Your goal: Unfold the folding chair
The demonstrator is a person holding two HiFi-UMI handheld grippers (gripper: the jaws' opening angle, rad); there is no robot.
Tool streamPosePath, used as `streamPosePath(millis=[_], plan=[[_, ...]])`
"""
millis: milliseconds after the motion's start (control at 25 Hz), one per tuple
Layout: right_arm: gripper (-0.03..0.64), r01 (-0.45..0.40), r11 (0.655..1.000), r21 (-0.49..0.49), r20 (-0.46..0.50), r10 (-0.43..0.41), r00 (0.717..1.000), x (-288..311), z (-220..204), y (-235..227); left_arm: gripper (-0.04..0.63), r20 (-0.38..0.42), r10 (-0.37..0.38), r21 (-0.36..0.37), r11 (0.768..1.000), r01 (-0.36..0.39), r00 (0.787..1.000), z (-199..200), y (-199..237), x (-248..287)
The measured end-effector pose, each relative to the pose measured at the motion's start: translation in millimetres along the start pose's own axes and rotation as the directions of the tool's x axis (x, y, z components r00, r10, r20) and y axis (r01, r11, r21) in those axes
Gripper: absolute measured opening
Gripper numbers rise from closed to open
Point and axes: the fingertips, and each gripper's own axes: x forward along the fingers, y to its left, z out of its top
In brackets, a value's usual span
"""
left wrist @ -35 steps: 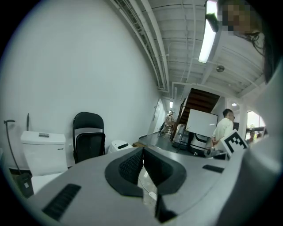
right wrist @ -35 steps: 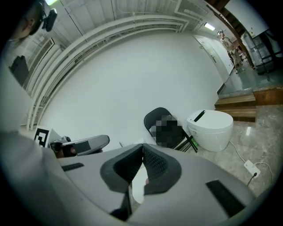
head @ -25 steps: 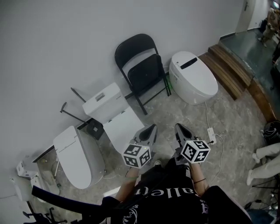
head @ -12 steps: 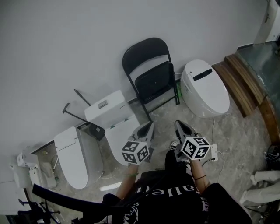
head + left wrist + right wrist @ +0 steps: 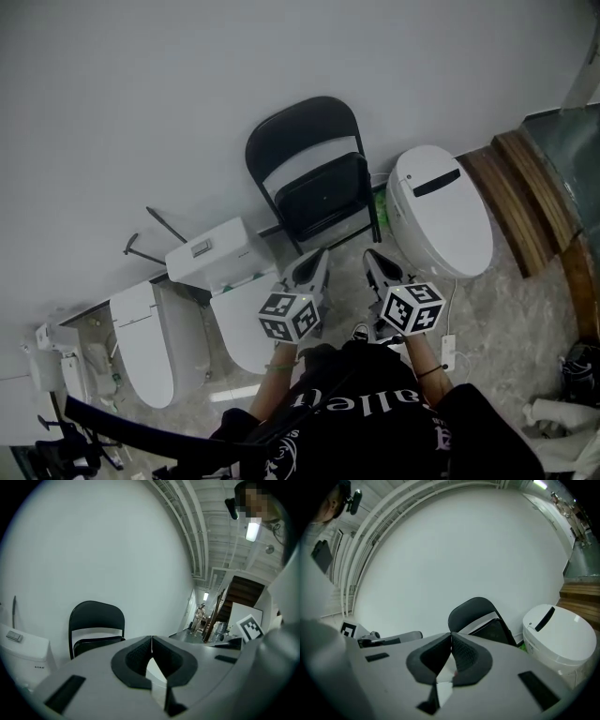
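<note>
Black and still folded, the folding chair stands against the white wall, its seat tipped up flat under the backrest. Just to the chair's right sits a white toilet. To the chair's left, a white cistern and further toilet parts lie on the marbled floor. Both claws hover in front of the chair, short of it and touching nothing: the left claw before its left legs, the right claw before its right legs. Each claw's jaws are pressed together with nothing between them. Wooden steps lie beyond the toilet, farther right of the chair.
</note>
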Motion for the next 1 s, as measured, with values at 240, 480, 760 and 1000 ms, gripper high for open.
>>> streamPosePath(millis=[240,480,760,1000], plan=[[0.014,-0.025,0.998,0.058,-0.017,0.026,1.0,26,12,-30,0.005,-0.034,0.057,0.006,0.998,-0.057,0.998,3,12,28],[0.014,-0.024,0.995,0.094,-0.017,0.026,1.0,47,14,-46,0.005,-0.053,0.088,0.003,0.996,-0.088,0.995,6,34,47],[0.015,-0.039,0.981,0.189,0.016,0.036,0.999,75,31,-70,0.005,-0.104,0.112,0.065,0.992,-0.106,0.988,18,84,86],[0.015,0.031,0.971,0.237,-0.002,-0.031,1.0,130,41,-89,0.005,-0.128,0.084,0.118,0.991,-0.068,0.988,55,145,128]])
